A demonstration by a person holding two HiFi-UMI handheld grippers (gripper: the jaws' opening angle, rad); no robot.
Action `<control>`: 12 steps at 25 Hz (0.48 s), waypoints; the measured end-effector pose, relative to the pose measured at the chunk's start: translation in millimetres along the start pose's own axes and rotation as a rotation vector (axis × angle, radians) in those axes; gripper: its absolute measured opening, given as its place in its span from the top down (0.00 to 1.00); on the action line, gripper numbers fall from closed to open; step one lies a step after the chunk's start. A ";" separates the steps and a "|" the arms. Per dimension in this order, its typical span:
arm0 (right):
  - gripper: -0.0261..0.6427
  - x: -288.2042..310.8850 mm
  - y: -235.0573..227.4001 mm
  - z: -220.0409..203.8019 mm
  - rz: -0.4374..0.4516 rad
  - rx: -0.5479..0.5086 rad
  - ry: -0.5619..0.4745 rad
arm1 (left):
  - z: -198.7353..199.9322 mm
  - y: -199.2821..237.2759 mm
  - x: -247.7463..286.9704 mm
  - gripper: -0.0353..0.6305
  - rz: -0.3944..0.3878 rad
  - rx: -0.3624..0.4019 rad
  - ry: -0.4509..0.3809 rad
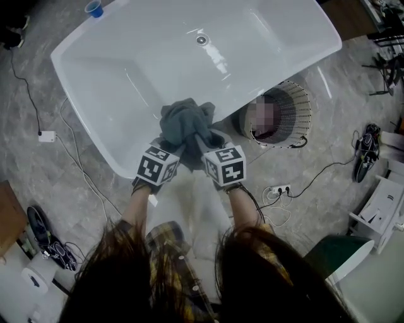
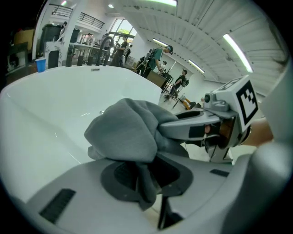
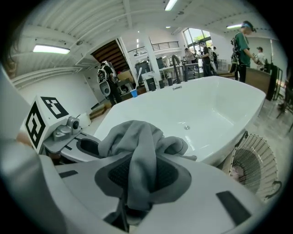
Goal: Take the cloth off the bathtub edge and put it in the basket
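Head view, far left at 11 o'clock: small blue plastic cup (image 1: 94,8) on the far corner of the white glossy oval bathtub (image 1: 126,69), which lies slantwise across a grey mottled floor (image 1: 76,189). A metal drain (image 1: 201,40) sits in the tub's base at 12 o'clock. Near rim of the tub, mid-frame: left hand-held gripper (image 1: 178,146), marker cube toward the person, jaws pointing to 1 o'clock and pinched on the grey bunched fabric cloth (image 1: 185,123). Left gripper view confirms: a fold of the cloth hangs down between the two dark pads, with the main bundle heaped beyond the jaw tips at 12 o'clock. The cloth sits as one crumpled mound over the near tub rim, between and just ahead of both grippers; cannot tell whether its underside touches the rim. Right hand-held gripper (image 1: 203,146) is just beside the left one, jaws pointing to 11 o'clock and likewise clamped on the cloth. Right gripper view shows a thick strip of grey fabric running down through the pads, the rest piled above them. The two sets of jaws meet in the same bundle, nearly touching. At 3 o'clock from the cloth, a round white wire basket (image 1: 302,107) stands on the floor just beside the tub's outer wall, well apart from both grippers. At 4 o'clock, a white power strip (image 1: 279,188) with a black cable lies on the floor.
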State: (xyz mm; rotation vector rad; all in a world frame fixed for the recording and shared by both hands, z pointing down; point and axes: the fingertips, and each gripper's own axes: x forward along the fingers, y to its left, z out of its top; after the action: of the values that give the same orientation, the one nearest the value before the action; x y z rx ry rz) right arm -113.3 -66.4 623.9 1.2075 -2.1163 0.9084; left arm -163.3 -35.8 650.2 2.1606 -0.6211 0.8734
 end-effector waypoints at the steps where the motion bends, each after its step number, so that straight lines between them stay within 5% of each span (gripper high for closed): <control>1: 0.80 -2.7 0.1 2.0 -0.003 0.008 -0.010 | 2.5 -2.1 -2.0 0.83 -0.004 0.009 -0.007; 12: 0.80 -16.5 -17.1 25.3 -0.039 0.025 -0.074 | 36.3 -12.1 -4.1 0.83 -0.028 0.060 -0.029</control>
State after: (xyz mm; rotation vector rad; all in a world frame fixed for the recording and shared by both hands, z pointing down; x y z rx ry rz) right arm -93.7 -83.6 601.0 1.3097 -2.1372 0.8878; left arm -143.9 -55.2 623.2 2.2344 -0.5849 0.8570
